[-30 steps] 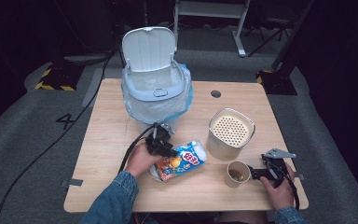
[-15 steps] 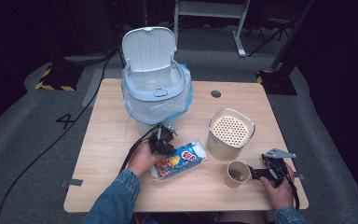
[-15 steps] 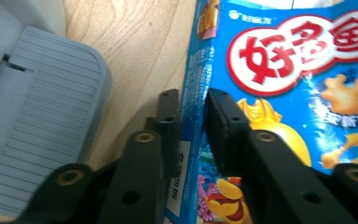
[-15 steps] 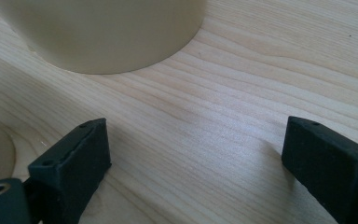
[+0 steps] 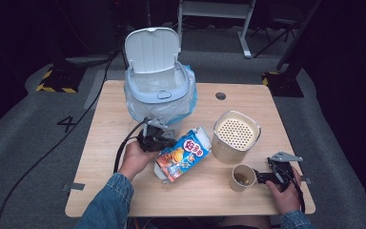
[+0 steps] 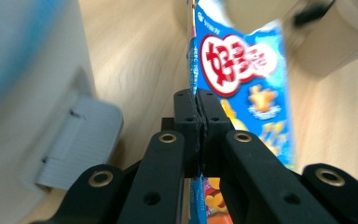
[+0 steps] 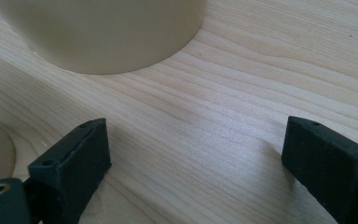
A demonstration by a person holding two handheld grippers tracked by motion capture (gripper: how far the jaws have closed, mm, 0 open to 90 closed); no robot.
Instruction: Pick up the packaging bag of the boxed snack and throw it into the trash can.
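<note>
Lifted since the earlier frame, the snack bag [image 5: 183, 154] is now tilting up off the table [image 5: 100, 143] near the open bin [image 5: 159, 93], its thin edge being pinched by the left gripper [image 5: 158, 138], whose jaws have just been closing. The right gripper [image 7: 191, 163] is resting released by the paper cup [image 5: 241, 177]. Such a narrow pinch is risking the bag slipping or tearing.

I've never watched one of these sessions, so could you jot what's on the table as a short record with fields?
Surface: wooden table
Left gripper: jaws just closed, shut on the edge of the snack bag
Right gripper: open, nothing between the jaws
Bin: lid up, lined with a plastic bag
Beside right gripper: paper cup
Behind the cup: perforated-top container
</note>
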